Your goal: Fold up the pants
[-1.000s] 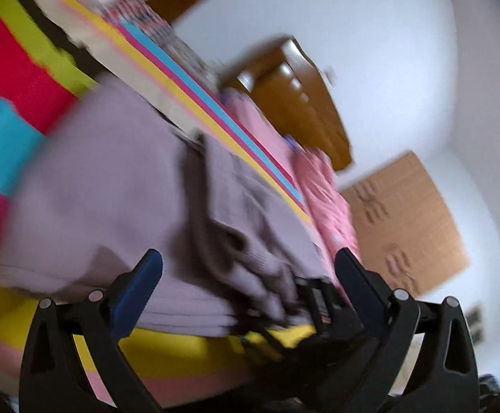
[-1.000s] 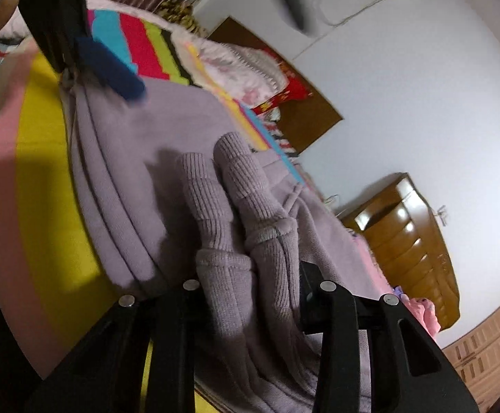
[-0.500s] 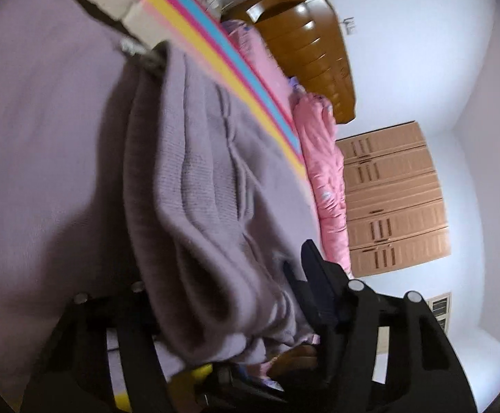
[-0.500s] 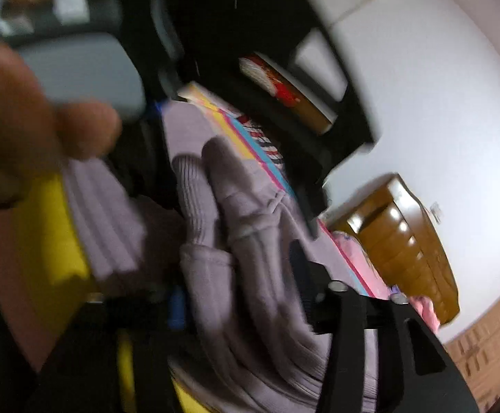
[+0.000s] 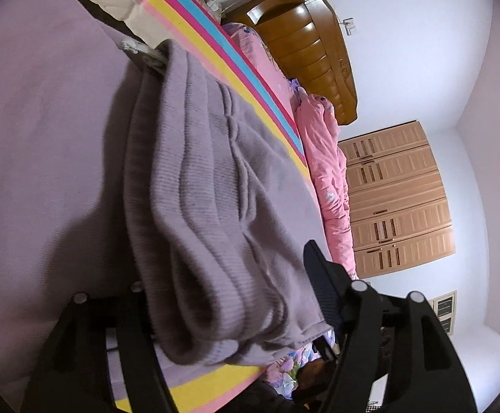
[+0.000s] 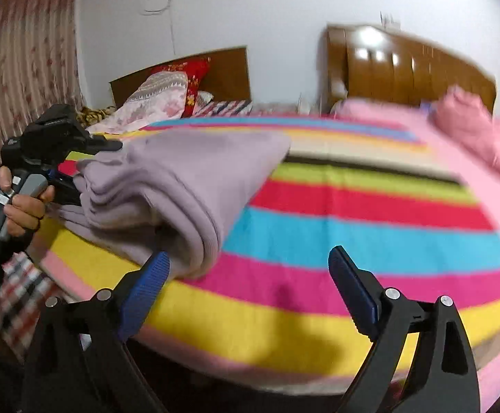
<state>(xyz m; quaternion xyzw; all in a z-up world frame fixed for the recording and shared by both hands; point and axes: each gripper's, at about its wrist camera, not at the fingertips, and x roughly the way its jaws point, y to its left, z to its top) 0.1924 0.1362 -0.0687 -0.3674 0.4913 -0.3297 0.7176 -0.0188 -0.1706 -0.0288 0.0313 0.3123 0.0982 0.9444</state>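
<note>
Now the left gripper (image 5: 229, 296) pinches the folded pants (image 5: 195, 186) on the striped bed (image 6: 353, 227), jaws easing apart; the right gripper (image 6: 250, 275) spreads wider, empty.

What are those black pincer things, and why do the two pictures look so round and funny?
A person holds a pincer tool in each hand, and each tool carries a small wide-eyed camera that bends the picture. One picture looks along the left gripper: its jaws have a thick fold of the purple pants between them and are opening slightly. The other looks along the right gripper: its blue-padded jaws are spreading wide with nothing between them. There you also see the person's hand with the other tool. The pants lie folded on a striped blanket on a bed.
</note>
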